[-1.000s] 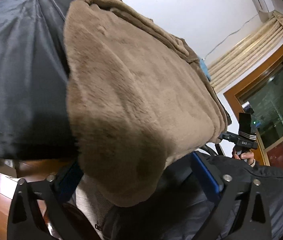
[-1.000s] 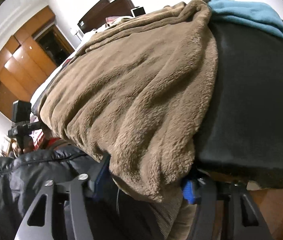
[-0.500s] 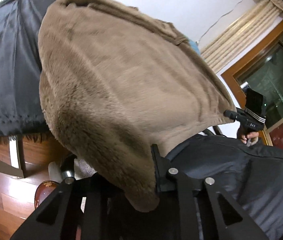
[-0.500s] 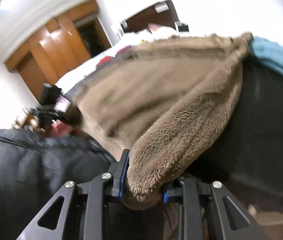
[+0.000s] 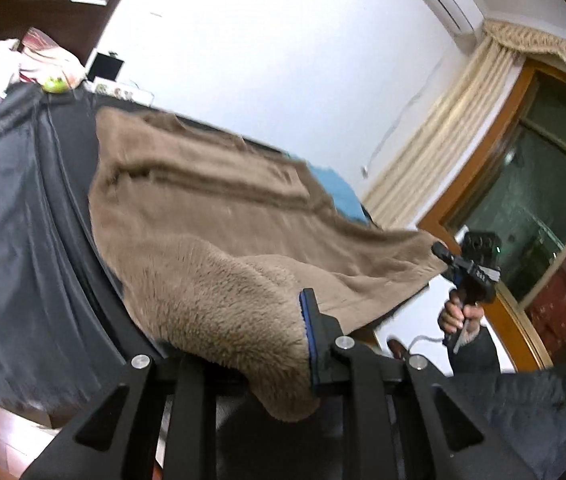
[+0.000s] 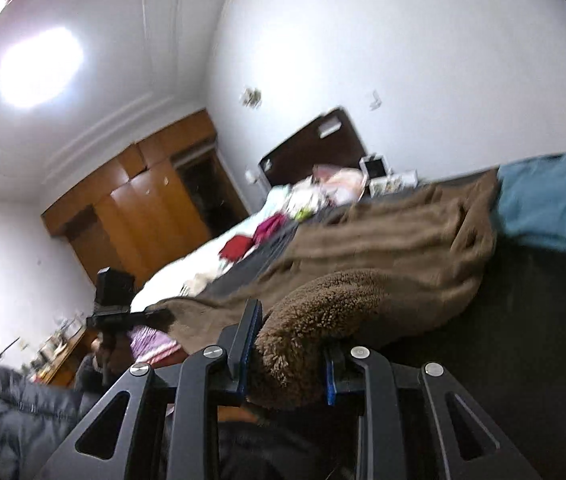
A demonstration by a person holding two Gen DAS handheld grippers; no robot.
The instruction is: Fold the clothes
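- Garment: a brown fleece lies spread on a dark cover over the bed, its far part flat, its near edge raised off the cover.
- Left gripper: we see its jaws clamped narrow on one near corner of the fleece; the pile bulges out below the blue pad.
- Right gripper: its jaws pinch the other near corner, a thick roll of pile filling the gap between the pads. The left view shows it from the side, held by a hand.
- Nearby: a blue cloth lies just beside the fleece at its far right; other clothes sit farther up the bed.
- Progress: we judge the fold as begun only. Both corners are gripped and the near edge is up, but no layer yet lies doubled over the flat part.
- Remaining: we judge that the edge has to be carried over to the far side, laid down and released; further folds probably follow.
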